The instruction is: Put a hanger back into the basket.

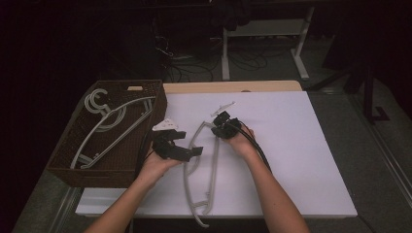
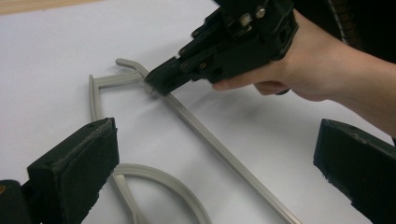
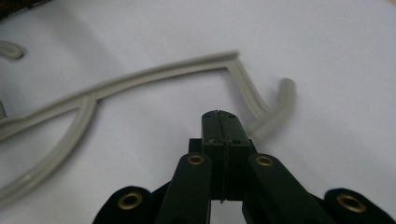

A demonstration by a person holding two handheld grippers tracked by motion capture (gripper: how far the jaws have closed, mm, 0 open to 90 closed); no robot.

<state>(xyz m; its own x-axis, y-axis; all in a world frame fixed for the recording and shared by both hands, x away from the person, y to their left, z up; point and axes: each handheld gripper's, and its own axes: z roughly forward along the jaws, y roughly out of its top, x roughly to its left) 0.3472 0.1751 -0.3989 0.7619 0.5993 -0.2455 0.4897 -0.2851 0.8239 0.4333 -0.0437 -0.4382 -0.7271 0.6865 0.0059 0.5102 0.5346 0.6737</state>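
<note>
We press our right gripper, fingers closed and empty, against the hanger at twelve o'clock to pin it; left gripper fingers open, ready to grasp.

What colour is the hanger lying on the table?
Light grey hanger, clearest in the left gripper view.

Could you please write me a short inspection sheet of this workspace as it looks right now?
Surface: white table top, bare wood strip along its far edge.
Job's things: grey hanger lying flat on the white top; more hangers in the brown basket at the left.
Clutter: nothing seen.
Grippers: left gripper open, jaws wide beside the hanger; right gripper shut, tips at the hanger's corner near its hook; grip on it cannot be told.
Cables: black cable along the right forearm; loose cords on the floor beyond.
Surroundings: dark room, white table legs behind.
</note>
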